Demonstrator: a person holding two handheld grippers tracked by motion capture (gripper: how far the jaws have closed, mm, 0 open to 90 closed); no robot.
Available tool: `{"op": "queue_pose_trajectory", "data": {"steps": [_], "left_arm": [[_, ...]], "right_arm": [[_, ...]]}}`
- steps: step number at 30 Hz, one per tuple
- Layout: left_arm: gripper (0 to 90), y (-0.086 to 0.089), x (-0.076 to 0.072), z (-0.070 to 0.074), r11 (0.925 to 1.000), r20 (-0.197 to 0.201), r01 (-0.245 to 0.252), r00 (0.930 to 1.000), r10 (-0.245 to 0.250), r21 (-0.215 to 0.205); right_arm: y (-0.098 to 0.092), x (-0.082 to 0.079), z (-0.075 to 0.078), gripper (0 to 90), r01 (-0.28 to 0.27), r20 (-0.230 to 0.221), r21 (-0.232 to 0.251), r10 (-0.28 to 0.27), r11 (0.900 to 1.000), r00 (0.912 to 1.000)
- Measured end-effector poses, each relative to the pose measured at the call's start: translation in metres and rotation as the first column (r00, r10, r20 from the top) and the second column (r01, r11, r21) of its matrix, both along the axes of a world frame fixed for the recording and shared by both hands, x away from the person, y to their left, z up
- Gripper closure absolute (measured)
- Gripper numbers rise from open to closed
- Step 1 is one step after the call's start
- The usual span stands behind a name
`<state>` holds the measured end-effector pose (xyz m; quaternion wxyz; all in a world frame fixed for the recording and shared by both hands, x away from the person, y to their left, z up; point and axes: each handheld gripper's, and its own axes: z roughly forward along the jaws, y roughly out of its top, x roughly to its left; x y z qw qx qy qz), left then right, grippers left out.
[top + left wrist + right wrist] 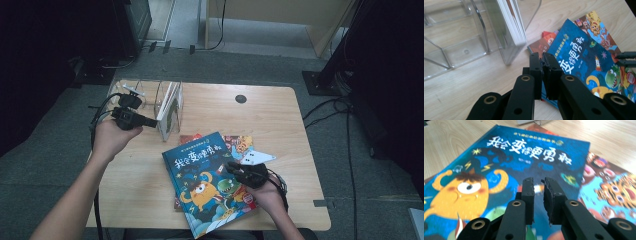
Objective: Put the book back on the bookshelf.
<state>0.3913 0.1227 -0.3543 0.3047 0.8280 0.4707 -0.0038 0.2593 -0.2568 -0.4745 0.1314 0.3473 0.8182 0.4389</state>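
I read blue book (207, 180) flat beside clear rack (167, 107) | long axis runs rack-ward | right gripper (539, 182) over its cover, nearly closed, empty, nearer | left gripper (542, 58) closed, empty.

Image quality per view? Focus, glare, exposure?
High view: soft and dim, dark surroundings, only the table well lit. Left gripper view: blue picture book sharp, glare on the clear acrylic book stand. Right gripper view: tiger book blurred.
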Motion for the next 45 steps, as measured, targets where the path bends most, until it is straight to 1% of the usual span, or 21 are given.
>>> {"op": "queue_pose_trajectory", "data": {"steps": [1, 4, 6, 10, 12, 13, 14, 17, 18, 21, 22, 24, 26, 29, 33, 35, 36, 39, 41, 44, 45], "left_arm": [[87.8, 0.000, 0.000, 0.000, 1.0000, 0.000, 0.000, 1.0000, 0.000, 0.000], [88.9, 0.002, -0.010, -0.011, 1.0000, 0.009, 0.008, 0.9999, -0.008, -0.003], [89.5, 0.003, -0.017, -0.018, 0.9997, 0.017, 0.013, 0.9998, -0.013, -0.019], [89.5, 0.001, -0.026, -0.032, 0.9987, 0.026, 0.048, 0.9985, -0.047, -0.019], [89.6, -0.001, -0.029, -0.038, 0.9973, 0.035, 0.066, 0.9972, -0.065, -0.030], [89.6, -0.001, -0.031, -0.042, 0.9966, 0.040, 0.076, 0.9964, -0.075, -0.033], [89.6, -0.002, -0.032, -0.044, 0.9964, 0.040, 0.079, 0.9961, -0.078, -0.031], [89.6, -0.005, -0.034, -0.057, 0.9943, 0.027, 0.099, 0.9949, -0.098, -0.041], [89.6, -0.006, -0.034, -0.059, 0.9936, 0.024, 0.106, 0.9942, -0.105, -0.039], [89.4, -0.009, -0.037, -0.066, 0.9916, 0.043, 0.127, 0.9912, -0.125, -0.026], [89.4, -0.009, -0.037, -0.068, 0.9907, 0.041, 0.133, 0.9904, -0.132, -0.028], [89.0, -0.011, -0.036, -0.074, 0.9908, 0.043, 0.135, 0.9899, -0.135, -0.010], [89.0, -0.012, -0.035, -0.080, 0.9902, 0.046, 0.139, 0.9892, -0.139, -0.007], [88.9, -0.013, -0.032, -0.090, 0.9874, 0.038, 0.158, 0.9867, -0.158, 0.014], [88.2, -0.014, -0.030, -0.100, 0.9859, 0.034, 0.166, 0.9854, -0.167, 0.020], [87.8, -0.012, -0.028, -0.105, 0.9865, 0.032, 0.163, 0.9861, -0.163, 0.020], [87.8, -0.012, -0.027, -0.108, 0.9873, 0.025, 0.158, 0.9870, -0.159, 0.014], [87.0, -0.014, -0.026, -0.113, 0.9855, 0.019, 0.168, 0.9855, -0.169, 0.021], [86.5, -0.015, -0.027, -0.114, 0.9839, 0.024, 0.177, 0.9838, -0.178, 0.025], [86.5, -0.017, -0.027, -0.116, 0.9824, 0.029, 0.185, 0.9821, -0.186, 0.027], [86.3, -0.017, -0.026, -0.117, 0.9834, 0.029, 0.180, 0.9831, -0.181, 0.022]], "right_arm": [[-0.003, -0.002, -0.001, 79.5, 0.006, -0.003, 0.001, -0.006, 1.000, 1.0000], [-0.008, -0.008, -0.002, 80.7, 0.018, -0.005, -0.001, -0.018, 1.000, 0.9998], [-0.016, -0.016, -0.005, 82.1, 0.032, 0.001, 0.000, -0.032, 0.999, 0.9995], [-0.024, -0.023, -0.008, 82.5, 0.050, 0.000, 0.000, -0.050, 0.999, 0.9987], [-0.028, -0.027, -0.010, 82.7, 0.066, -0.003, -0.003, -0.066, 0.998, 0.9978], [-0.032, -0.032, -0.011, 83.0, 0.079, -0.004, -0.003, -0.079, 0.997, 0.9968], [-0.032, -0.032, -0.011, 83.0, 0.079, -0.004, -0.003, -0.079, 0.997, 0.9968], [-0.040, -0.042, -0.012, 83.4, 0.103, 0.001, -0.005, -0.103, 0.995, 0.9947], [-0.040, -0.042, -0.012, 83.4, 0.103, 0.001, -0.005, -0.103, 0.995, 0.9947], [-0.047, -0.053, -0.014, 83.8, 0.121, 0.004, -0.002, -0.121, 0.993, 0.9926], [-0.047, -0.053, -0.014, 83.8, 0.121, 0.004, -0.002, -0.121, 0.993, 0.9926], [-0.052, -0.061, -0.015, 83.9, 0.131, 0.001, -0.006, -0.131, 0.991, 0.9913], [-0.054, -0.064, -0.016, 84.0, 0.135, 0.002, -0.010, -0.135, 0.991, 0.9908], [-0.058, -0.072, -0.018, 84.3, 0.145, -0.003, -0.014, -0.145, 0.989, 0.9895], [-0.062, -0.081, -0.021, 84.3, 0.144, -0.008, -0.022, -0.144, 0.989, 0.9895], [-0.064, -0.089, -0.022, 84.8, 0.148, -0.021, -0.021, -0.148, 0.989, 0.9888], [-0.064, -0.089, -0.022, 84.8, 0.148, -0.021, -0.021, -0.148, 0.989, 0.9888], [-0.066, -0.095, -0.024, 85.4, 0.149, -0.030, -0.026, -0.150, 0.988, 0.9882], [-0.068, -0.100, -0.025, 86.1, 0.153, -0.040, -0.019, -0.154, 0.988, 0.9872], [-0.069, -0.104, -0.025, 86.3, 0.158, -0.036, -0.022, -0.158, 0.987, 0.9867], [-0.069, -0.106, -0.025, 86.3, 0.159, -0.036, -0.023, -0.160, 0.987, 0.9865]]}}
